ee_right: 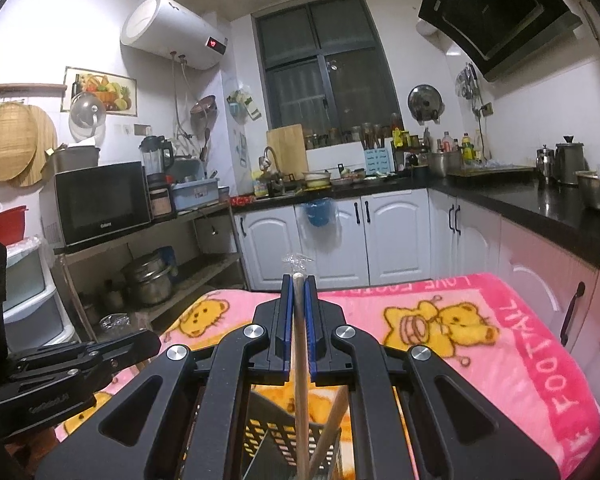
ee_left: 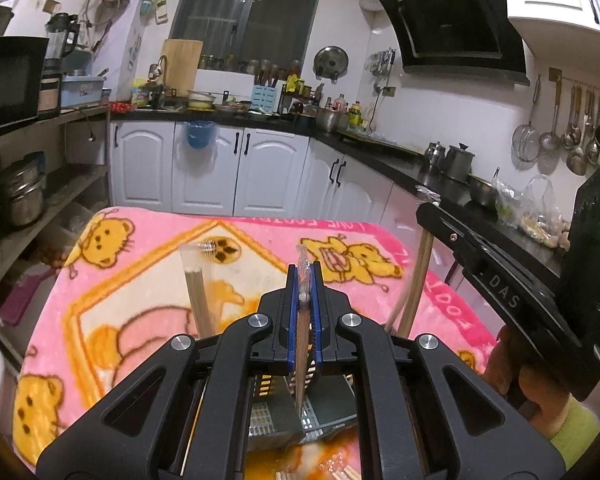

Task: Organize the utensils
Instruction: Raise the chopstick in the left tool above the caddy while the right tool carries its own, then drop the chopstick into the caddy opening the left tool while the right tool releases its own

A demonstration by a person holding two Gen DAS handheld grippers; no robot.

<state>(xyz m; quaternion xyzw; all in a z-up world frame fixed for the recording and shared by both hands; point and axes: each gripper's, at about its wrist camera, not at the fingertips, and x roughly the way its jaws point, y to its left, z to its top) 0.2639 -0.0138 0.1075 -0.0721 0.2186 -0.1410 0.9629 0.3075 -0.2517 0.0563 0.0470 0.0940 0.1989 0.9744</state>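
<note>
Each tool grips wrapped chopsticks upright over a black slotted utensil holder [ee_right: 278, 436] on the blanket-covered table [ee_right: 500, 344]: left tool [ee_left: 305, 280] one pair [ee_left: 301, 344], right tool [ee_right: 299, 284] another [ee_right: 300, 380]. Insertion seems underway; next, probably lower them into a compartment and release.

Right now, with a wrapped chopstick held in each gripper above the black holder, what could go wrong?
1. The left gripper pinches its wrapped chopsticks near the slippery top, so they may slide.
2. The right gripper holds a long chopstick that could hit the holder wall.
3. Another stick leaning inside may block entry.
</note>
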